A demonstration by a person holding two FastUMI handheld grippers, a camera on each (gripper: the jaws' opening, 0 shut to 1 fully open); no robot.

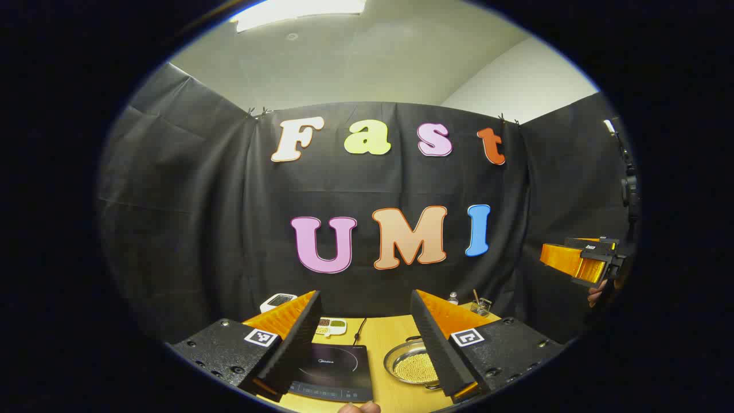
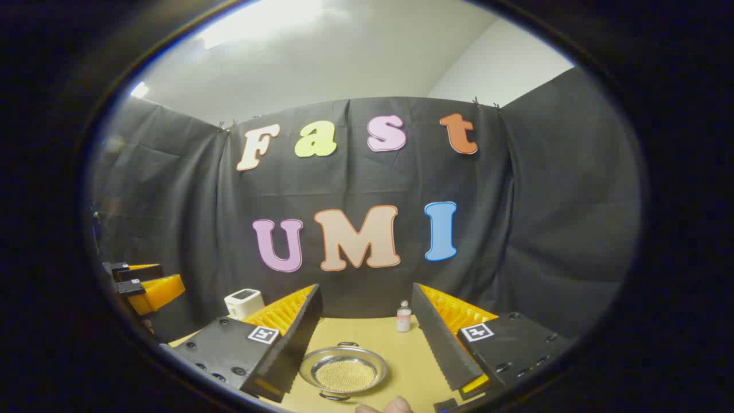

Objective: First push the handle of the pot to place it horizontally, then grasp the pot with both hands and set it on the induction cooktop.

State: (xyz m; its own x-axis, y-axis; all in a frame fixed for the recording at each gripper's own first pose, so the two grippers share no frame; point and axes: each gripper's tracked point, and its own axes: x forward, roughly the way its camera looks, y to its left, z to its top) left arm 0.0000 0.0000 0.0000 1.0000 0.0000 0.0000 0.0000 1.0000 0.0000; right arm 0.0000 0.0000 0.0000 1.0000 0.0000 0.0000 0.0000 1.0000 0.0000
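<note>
On the desk [image 2: 401, 344], below and ahead of both claws, I see the pot [image 2: 344, 370], handles lying near-far, right of the induction cooktop [image 1: 335, 367]. My right claw [image 2: 367, 338] hangs nearer it; the left claw [image 1: 367, 338] too gapes wide, holding nothing.

Right tongs [image 2: 367, 338] held open above a wooden counter [image 2: 401, 355]. Between their 2 fingers sits a shallow metal pot [image 2: 344, 371]. A small bottle [image 2: 403, 316] and a white box [image 2: 243, 301] stand behind. The left tongs [image 2: 146, 287] hover at far left.
</note>
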